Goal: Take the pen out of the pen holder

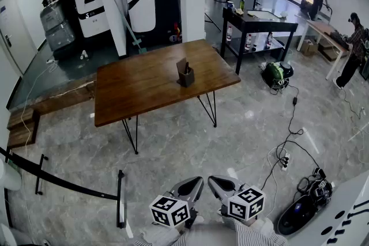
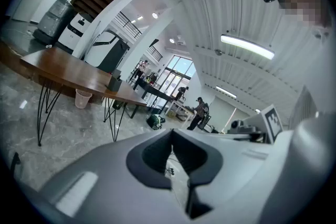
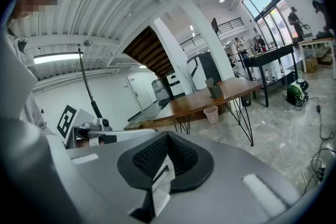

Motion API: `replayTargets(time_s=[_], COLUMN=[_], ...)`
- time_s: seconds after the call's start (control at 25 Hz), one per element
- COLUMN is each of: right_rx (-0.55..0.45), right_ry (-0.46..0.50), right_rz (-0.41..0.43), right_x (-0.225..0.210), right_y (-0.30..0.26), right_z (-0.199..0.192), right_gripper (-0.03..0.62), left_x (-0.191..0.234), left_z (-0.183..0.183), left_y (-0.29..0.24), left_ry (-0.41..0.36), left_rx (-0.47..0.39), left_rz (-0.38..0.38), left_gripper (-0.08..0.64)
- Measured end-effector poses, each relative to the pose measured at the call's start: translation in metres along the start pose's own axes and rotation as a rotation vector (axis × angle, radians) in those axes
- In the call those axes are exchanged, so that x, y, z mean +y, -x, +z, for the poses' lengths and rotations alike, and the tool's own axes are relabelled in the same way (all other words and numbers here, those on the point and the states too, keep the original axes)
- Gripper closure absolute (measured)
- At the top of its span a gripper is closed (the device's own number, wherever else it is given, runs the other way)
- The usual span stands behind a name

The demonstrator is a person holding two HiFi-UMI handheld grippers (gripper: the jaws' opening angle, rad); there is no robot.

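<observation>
A dark pen holder (image 1: 185,76) stands near the right end of the brown wooden table (image 1: 144,83), far ahead of me, with a dark pen (image 1: 187,68) sticking up in it. In the gripper views the holder (image 2: 114,83) (image 3: 214,90) is small and distant. Both grippers hang low over the floor at the bottom of the head view, well short of the table. My left gripper (image 1: 195,183) (image 2: 171,131) has its jaws together and empty. My right gripper (image 1: 217,181) (image 3: 168,135) is shut too, holding nothing.
A black bench (image 1: 259,23) stands behind the table to the right, with a green bag (image 1: 278,73) on the floor beside it. Cables and a power strip (image 1: 282,161) lie at the right. A pink wastebasket (image 3: 211,114) sits under the table. A black bar (image 1: 57,181) crosses at lower left.
</observation>
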State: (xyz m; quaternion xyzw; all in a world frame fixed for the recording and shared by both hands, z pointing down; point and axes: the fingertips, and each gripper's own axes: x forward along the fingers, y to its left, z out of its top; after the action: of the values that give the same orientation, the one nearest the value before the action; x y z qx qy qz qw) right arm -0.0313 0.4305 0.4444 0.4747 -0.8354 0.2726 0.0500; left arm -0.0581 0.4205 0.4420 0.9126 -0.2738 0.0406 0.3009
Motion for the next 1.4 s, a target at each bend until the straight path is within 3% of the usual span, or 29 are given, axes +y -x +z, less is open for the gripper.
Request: replayTargets(time_s=[0.24,0.6,0.8,1.0,1.2,1.4], right_rx=[0.014,0.018,0.020,0.009,-0.017,-0.015], right_ry=[-0.029,-0.065,-0.069,-0.049,-0.036,-0.029], right_rz=[-0.015,-0.016,-0.026,-0.050,-0.062,-0.065], right_x=[-0.013,-0.051,-0.091,-0.134,-0.162,-0.183], right_y=[-0.008,-0.046,-0.094,-0.154,-0.214,-0.261], right_z=[-0.012,0.002,0.033,0.091,0.154,0.183], right_gripper=[0.592,0.592,0.592,0.592,0.592,0.592], left_x=[0.014,0.052,0.099,0.150,0.190,0.230], left_z=[-0.017,-0.003,0.038,0.098,0.164,0.195], left_y=[-0.005,-0.042,-0.086,-0.137,-0.177,-0.207], left_ry=[0.049,0.060,0.062,0.082,0.021,-0.020], left_rx=[0.020,0.037,0.020,0.015,0.014,0.027], left_rz=[0.027,0.036,0.032,0.013,-0.019,-0.015], left_gripper=[0.552,0.552,0.552,0.552,0.552,0.552])
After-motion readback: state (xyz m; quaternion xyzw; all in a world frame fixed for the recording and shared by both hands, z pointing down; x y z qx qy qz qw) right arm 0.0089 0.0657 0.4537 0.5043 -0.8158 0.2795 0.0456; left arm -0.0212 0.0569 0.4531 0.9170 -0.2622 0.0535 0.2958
